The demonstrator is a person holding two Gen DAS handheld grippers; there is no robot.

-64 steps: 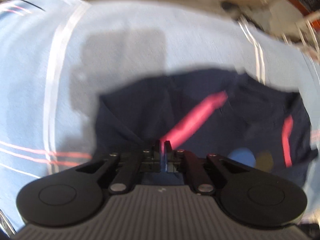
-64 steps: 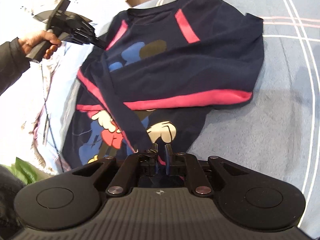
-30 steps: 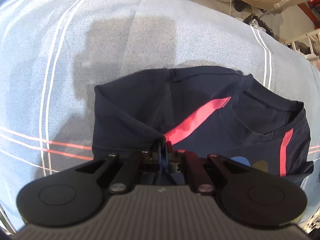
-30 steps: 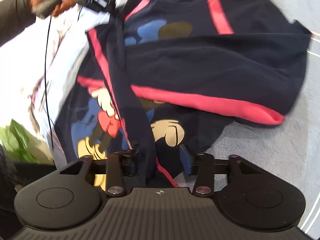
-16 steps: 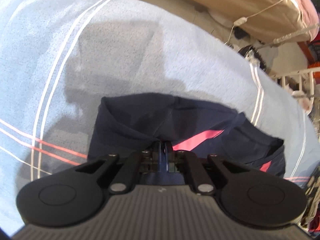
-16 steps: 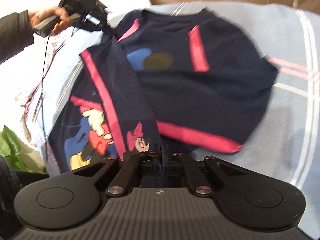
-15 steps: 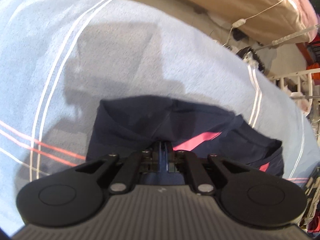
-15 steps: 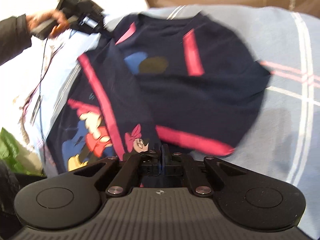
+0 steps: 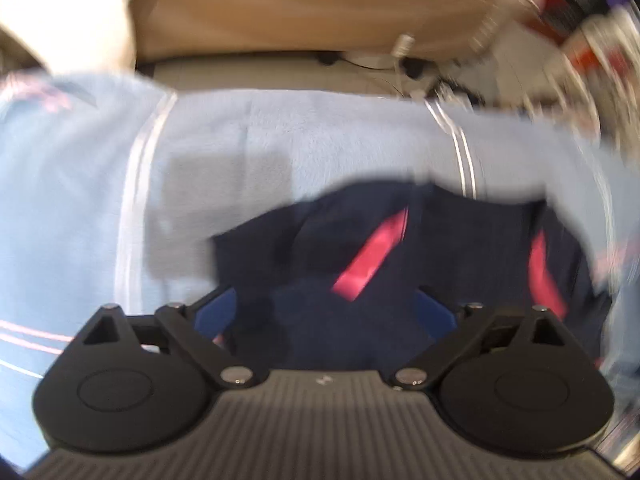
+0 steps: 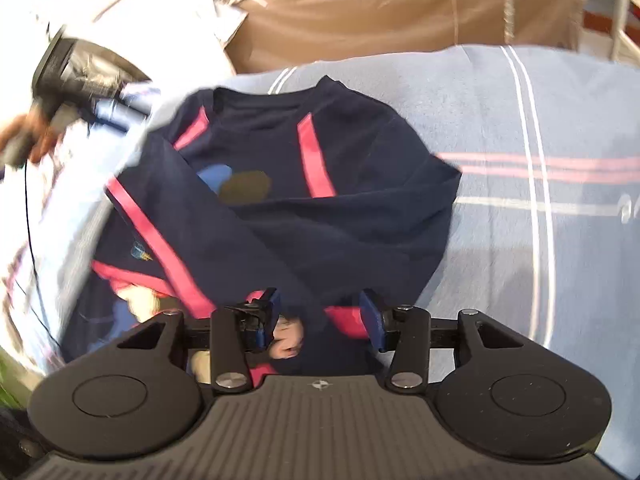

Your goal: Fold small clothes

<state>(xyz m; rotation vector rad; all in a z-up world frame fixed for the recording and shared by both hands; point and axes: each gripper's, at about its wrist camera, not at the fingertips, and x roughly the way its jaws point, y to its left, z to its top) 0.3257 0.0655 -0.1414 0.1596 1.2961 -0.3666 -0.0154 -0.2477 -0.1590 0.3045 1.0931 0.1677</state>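
Where the light blue striped blanket [image 10: 520, 240] covers the bed, one navy sweatshirt [image 10: 340, 216] lies flat upon it, neck opening toward the far edge.

Item: navy sweatshirt, pink stripes along shoulders and sleeves, a cartoon print partly visible at the chest and lower front. One sleeve [image 10: 192, 236] lies folded diagonally across the body, its pink stripe uppermost. A second sleeve lies crosswise over the lower body.

Item: right gripper [image 10: 318, 316], pointing down at the near hem of the garment. Blue-padded fingers [image 10: 370, 316] opening, moderately wide; folded cloth lies below and between them, pads not pressing on it.

Item: left gripper [image 9: 326, 312], its own view blurred. Fingers [image 9: 218, 314] opening, spread very wide, nothing clamped; the shoulder area of the sweatshirt lies beneath. In the right wrist view the same gripper appears at upper left, gripped by a hand [image 10: 24, 136], beside the garment's shoulder and clear of the cloth.

Item: brown wrapped bundle [image 10: 400, 12] beyond the bed's far edge.
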